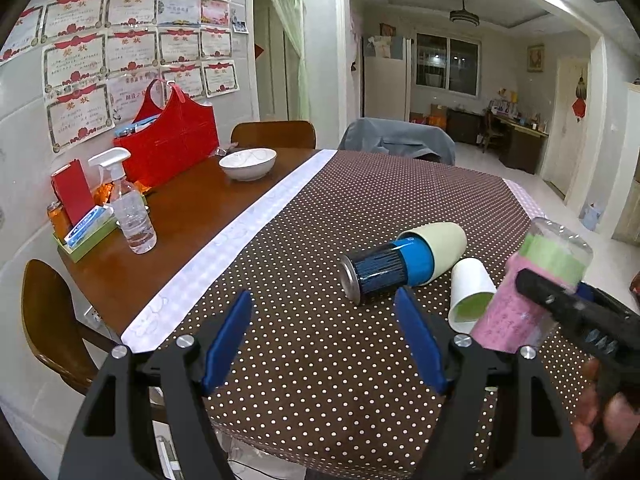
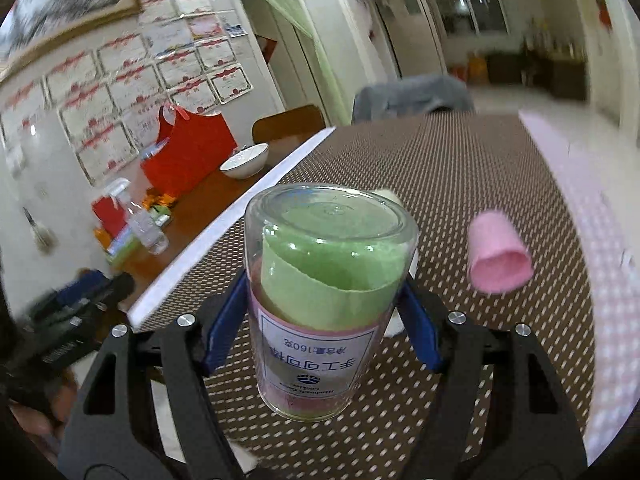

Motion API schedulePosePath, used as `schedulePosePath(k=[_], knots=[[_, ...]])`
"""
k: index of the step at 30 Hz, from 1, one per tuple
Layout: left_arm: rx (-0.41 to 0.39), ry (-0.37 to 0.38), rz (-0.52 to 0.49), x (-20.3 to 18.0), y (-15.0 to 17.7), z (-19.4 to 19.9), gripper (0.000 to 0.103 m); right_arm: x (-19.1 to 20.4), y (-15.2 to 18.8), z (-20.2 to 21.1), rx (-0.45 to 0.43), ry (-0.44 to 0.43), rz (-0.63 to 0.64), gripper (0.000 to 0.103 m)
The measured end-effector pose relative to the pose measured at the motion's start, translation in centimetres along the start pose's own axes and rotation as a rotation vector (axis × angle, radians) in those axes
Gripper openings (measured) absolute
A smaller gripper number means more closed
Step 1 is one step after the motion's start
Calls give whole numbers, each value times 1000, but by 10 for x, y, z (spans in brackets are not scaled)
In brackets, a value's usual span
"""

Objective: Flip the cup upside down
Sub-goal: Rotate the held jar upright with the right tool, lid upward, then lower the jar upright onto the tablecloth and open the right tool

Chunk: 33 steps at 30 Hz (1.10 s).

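My right gripper is shut on a clear plastic cup lined with green and pink paper and bearing a white label. I hold it above the dotted tablecloth, base pointing away and label upside down. The same cup shows at the right of the left wrist view, tilted in the air, with the right gripper's black body on it. My left gripper is open and empty above the tablecloth, just short of a blue can.
The blue can lies on its side, pushed into a beige cup. A white cup with green inside lies beside it. A pink cup lies on its side at the right. A white bowl, spray bottle and red bag stand at the left.
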<state>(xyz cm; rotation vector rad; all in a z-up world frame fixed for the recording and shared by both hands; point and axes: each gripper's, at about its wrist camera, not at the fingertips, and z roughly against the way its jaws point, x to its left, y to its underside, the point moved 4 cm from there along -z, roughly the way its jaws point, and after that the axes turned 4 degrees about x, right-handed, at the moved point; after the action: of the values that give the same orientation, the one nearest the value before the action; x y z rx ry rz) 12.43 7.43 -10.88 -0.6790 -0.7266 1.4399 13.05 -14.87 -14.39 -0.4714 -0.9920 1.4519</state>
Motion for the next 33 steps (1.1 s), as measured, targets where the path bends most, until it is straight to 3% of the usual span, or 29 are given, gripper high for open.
schedulePosePath(k=[5,13,17,20,22,27,33], knots=[[0,0,5,2,0,0,73,9,9,-15,-45,80,107,71],[-1,7,6,2,1,-1,73,21,21,-33,-45,183,234,71],[-12,3,-1,0,2,1,80,21,28,-39,-15,201,264,71],[-15,10,-1,-1,2,2,80,20,29,-39,-1,201,266,73],[-15,9,0,-2,2,2,80,21,29,-37,1,192,260,85],[-18,11,-2,-2,2,3,81,21,25,-24,1,142,214,97],[-27,7,-13,-8,2,8,81,18,12,1,-15,55,109,97]])
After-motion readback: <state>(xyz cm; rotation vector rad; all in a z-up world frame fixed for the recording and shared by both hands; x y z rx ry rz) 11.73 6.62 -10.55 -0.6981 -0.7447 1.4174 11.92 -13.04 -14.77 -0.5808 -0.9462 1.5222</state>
